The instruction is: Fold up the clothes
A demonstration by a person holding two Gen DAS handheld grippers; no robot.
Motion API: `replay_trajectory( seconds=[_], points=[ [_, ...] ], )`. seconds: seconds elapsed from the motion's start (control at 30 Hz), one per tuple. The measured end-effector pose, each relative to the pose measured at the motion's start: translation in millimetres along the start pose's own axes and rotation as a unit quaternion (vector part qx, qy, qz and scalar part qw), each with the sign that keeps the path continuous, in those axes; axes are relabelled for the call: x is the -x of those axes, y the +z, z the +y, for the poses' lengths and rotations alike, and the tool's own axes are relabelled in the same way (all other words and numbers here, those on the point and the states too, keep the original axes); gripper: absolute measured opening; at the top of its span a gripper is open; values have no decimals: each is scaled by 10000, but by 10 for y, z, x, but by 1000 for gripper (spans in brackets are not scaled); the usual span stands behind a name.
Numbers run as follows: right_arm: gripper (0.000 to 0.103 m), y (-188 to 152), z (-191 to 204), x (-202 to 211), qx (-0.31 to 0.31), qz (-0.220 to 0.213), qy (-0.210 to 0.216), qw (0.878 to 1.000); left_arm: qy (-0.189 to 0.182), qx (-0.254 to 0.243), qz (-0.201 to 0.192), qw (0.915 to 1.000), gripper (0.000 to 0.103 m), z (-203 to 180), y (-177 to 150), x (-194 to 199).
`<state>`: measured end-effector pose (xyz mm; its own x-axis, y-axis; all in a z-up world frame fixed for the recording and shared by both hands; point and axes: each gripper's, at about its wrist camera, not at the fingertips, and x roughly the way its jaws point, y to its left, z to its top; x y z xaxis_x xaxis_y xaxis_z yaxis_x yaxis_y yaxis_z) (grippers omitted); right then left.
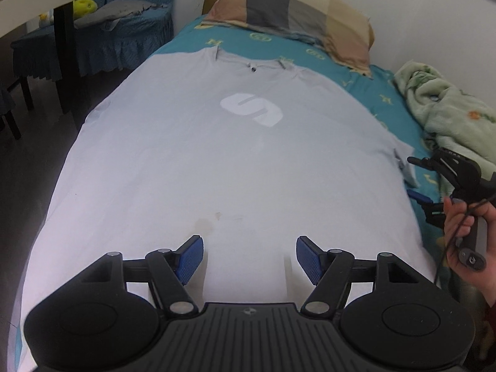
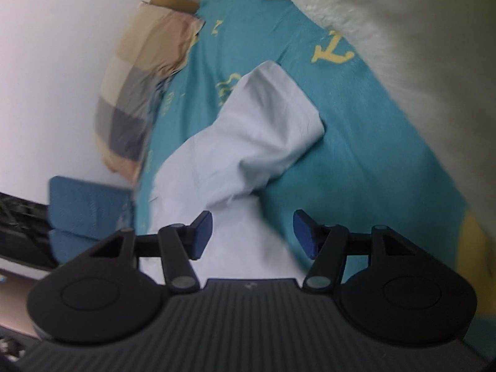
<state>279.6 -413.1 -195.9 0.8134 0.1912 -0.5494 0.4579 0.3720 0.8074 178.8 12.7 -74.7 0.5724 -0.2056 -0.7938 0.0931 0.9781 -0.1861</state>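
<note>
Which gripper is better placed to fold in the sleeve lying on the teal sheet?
Right. The right gripper is open with the sleeve just ahead; the left gripper hovers over the shirt's lower middle.

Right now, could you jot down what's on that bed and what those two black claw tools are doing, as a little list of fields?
surface: bed with a teal sheet printed with yellow marks
garment: pale T-shirt spread flat, collar toward the pillow, white logo on the chest
sleeve: one short sleeve lies out on the sheet
pillow: checked pillow at the head
blanket: pale green fleece blanket bunched by the wall
left gripper: open, over the shirt's lower part, holding nothing
right gripper: open, near the sleeve, holding nothing
folding: not begun
</note>
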Motion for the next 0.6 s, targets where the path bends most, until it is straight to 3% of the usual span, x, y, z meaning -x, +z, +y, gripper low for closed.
replay_trajectory(
  seconds=[0.1,0.4,0.5,0.53,0.57,0.6],
  points=[
    [60,97,68,-191,196,-325,-55,9993,13,95,98,9999,69,77,39,-84],
    [62,615,26,-636,-768,-731,-48,9943,-11,425,158,9990,69,269,130,-194],
    [62,691,150,-732,-770,-855,-213,9931,-110,553,152,9983,69,316,148,-231],
    [56,695,213,-745,-623,-941,-309,9931,-142,563,126,9982,69,319,158,-229],
    [41,676,298,-755,-348,-1017,-478,9931,-167,561,92,9982,69,318,169,-223],
    [33,657,393,-768,-36,-1069,-700,9918,-192,549,34,9983,69,314,178,-201]
  ],
)
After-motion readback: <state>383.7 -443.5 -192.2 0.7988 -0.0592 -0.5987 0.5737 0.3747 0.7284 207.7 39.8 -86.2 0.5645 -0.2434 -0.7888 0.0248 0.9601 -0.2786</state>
